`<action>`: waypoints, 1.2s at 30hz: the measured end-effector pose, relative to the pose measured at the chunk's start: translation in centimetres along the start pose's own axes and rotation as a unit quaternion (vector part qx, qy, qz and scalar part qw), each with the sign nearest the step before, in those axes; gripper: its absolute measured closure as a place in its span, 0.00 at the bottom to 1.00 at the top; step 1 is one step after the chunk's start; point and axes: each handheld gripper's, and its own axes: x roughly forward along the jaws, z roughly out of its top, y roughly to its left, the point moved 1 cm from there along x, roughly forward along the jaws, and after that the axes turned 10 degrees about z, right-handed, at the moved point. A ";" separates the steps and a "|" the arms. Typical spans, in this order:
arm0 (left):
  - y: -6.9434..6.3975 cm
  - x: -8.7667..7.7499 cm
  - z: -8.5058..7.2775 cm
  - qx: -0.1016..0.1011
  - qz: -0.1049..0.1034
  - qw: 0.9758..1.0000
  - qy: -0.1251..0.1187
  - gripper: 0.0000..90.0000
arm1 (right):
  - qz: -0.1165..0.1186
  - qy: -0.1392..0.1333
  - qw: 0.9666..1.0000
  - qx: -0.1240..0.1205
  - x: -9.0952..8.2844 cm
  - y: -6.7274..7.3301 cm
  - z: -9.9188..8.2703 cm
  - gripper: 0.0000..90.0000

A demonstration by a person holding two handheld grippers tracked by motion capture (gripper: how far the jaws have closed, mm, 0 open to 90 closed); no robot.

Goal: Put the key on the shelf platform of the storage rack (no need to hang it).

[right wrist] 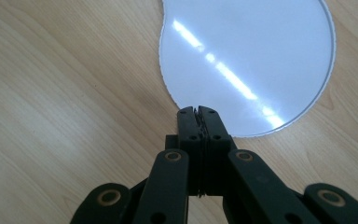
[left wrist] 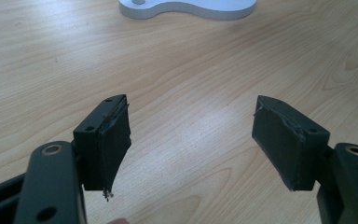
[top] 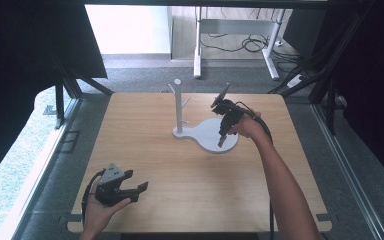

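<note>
Pressing on the round white base (right wrist: 247, 60) with tongs that are pressed together seems to be the step in hand, so the tip must come down gently and straight. The right tongs (right wrist: 198, 111) have their jaws tight against each other with nothing between them, and their tip sits at the lower rim of the white base, in the centre of the right gripper view. To do it well, the hand should keep the tip on the plate and not let it slide off the rim onto the wooden surface (right wrist: 51, 102), because the plate looks smooth and shiny. A slow push is better than a quick one, since the stand could turn or tip.

The left tongs (left wrist: 191, 135) are spread wide and empty, low above the surface, with the base far off at the top of that frame.

The high view shows what the close views do not: the whole stand, with its upright white post (top: 178, 105) and small side pegs rising from the narrow end of the base, left of the right tongs (top: 222, 141). It places the left tongs (top: 141, 188) in the lower left, well apart from the stand. Whether the tip really touches the base I cannot tell for certain.
</note>
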 end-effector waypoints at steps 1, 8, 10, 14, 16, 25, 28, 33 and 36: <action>0.0 0.0 0.0 0.000 0.000 1.000 0.000 0.31 | -0.001 0.000 1.000 0.002 0.1 -0.1 0.2 0.99; 0.1 -0.1 0.0 -0.001 0.000 1.000 0.002 0.31 | 0.001 -0.002 1.000 0.017 0.4 -1.2 0.6 0.99; 0.1 -0.1 0.0 0.000 -0.001 1.000 0.002 0.31 | 0.002 -0.006 1.000 0.019 0.4 -1.6 0.7 0.99; 0.2 0.0 -0.1 -0.001 0.000 1.000 0.005 0.31 | -0.001 -0.007 1.000 0.027 0.8 -2.5 0.9 0.99; 0.2 0.1 -0.1 -0.002 -0.001 1.000 0.006 0.31 | -0.003 -0.007 1.000 0.030 1.0 -2.9 1.0 0.99; 0.2 0.2 -0.1 -0.001 -0.002 1.000 0.009 0.31 | -0.003 -0.015 0.999 0.045 1.8 -4.2 1.4 0.99; 0.2 0.1 -0.1 -0.002 -0.002 1.000 0.009 0.31 | -0.006 -0.015 0.999 0.048 2.2 -4.4 1.6 0.99; 0.3 0.1 -0.1 -0.003 -0.001 1.000 0.008 0.31 | -0.015 -0.023 0.998 0.058 3.0 -4.6 2.0 0.99; 0.4 0.0 -0.1 -0.003 0.000 1.000 0.007 0.31 | -0.009 -0.017 0.998 0.065 3.9 -4.8 2.0 0.99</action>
